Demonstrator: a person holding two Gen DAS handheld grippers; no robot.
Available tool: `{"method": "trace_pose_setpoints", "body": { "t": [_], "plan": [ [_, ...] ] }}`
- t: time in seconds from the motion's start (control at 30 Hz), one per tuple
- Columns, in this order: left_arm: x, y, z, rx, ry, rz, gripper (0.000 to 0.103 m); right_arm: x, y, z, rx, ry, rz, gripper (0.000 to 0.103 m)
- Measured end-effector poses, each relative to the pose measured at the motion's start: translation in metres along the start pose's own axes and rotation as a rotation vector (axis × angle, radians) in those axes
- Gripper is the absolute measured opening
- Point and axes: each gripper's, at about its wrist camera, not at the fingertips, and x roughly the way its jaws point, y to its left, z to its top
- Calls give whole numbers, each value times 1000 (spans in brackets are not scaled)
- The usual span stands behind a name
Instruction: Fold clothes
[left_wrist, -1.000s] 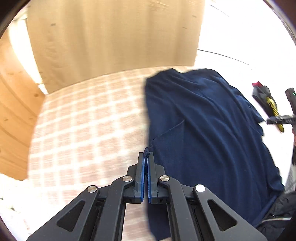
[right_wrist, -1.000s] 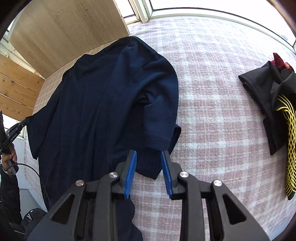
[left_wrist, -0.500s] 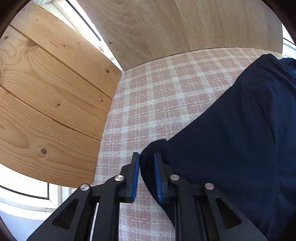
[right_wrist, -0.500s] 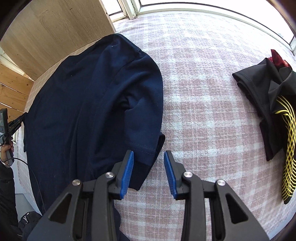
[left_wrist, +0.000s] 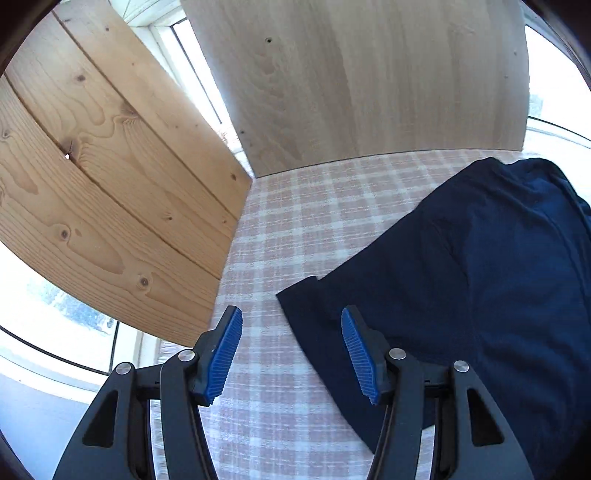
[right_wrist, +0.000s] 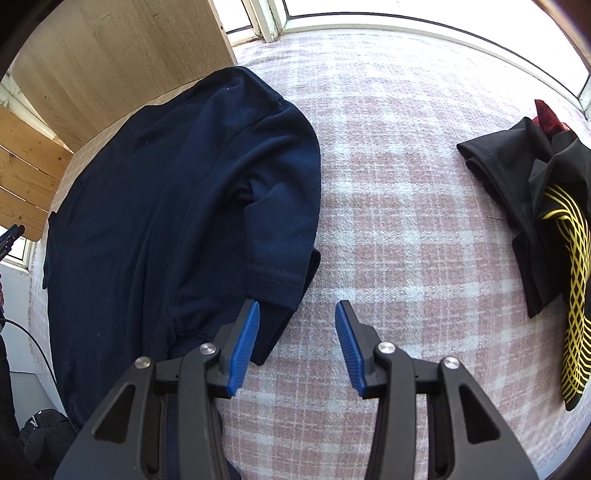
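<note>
A navy blue T-shirt (left_wrist: 480, 280) lies spread flat on a pink-and-white checked cloth (left_wrist: 295, 229). My left gripper (left_wrist: 291, 339) hovers over the shirt's corner, its jaws opening, the pads apart and not touching the fabric lying below them. In the right wrist view the same T-shirt (right_wrist: 166, 206) fills the left half, one short sleeve (right_wrist: 284, 240) ending just ahead of my right gripper (right_wrist: 297, 332). Its jaws are opening too. The sleeve hem lies beside the left pad, and only checked cloth (right_wrist: 388, 206) shows between the pads.
Wooden boards (left_wrist: 110, 184) and a pale wooden panel (left_wrist: 369, 81) stand close on the left and far side, with bright windows behind. A pile of black clothes with a yellow pattern (right_wrist: 546, 206) lies at the right. A cable and dark bag (right_wrist: 44, 435) sit at lower left.
My left gripper went from shut on the shirt's corner to wide open, leaving the corner flat on the cloth, and pulled back. My right gripper opened wider, barely moving.
</note>
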Motion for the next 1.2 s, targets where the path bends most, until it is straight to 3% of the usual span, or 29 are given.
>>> {"method": "trace_pose_setpoints", "body": {
  "t": [0.2,0.27,0.33,0.43,0.73,0.8,0.87,0.93,1.03,1.13,1.2],
  "plan": [
    [-15,-111,0,197,19,-164,55,9,6,15,3,-1,44,38],
    [-11,-135,-2,224,38,-221,55,8,7,17,0,-12,59,5],
    [-5,-153,-6,241,59,-273,55,5,3,17,3,-12,58,5],
    [14,-166,-13,259,112,-267,55,-3,-6,20,-17,-25,-3,5],
    [42,-164,-16,229,191,-253,55,-41,-78,92,-12,-107,-410,5],
    [43,-167,-15,238,194,-256,55,-34,-84,99,-21,-60,-394,9],
    [42,-169,-13,244,195,-256,55,-21,-84,101,-63,5,-464,20],
    [42,-171,-11,249,194,-255,55,-20,-90,95,-76,-20,-554,20],
    [43,-172,-8,250,197,-250,55,-24,-109,89,-3,-10,-387,20],
    [41,-172,-6,258,193,-243,55,-21,-109,82,24,30,-353,23],
    [33,-173,-12,262,185,-235,55,-21,-105,72,32,49,-333,34]
  ]
}}
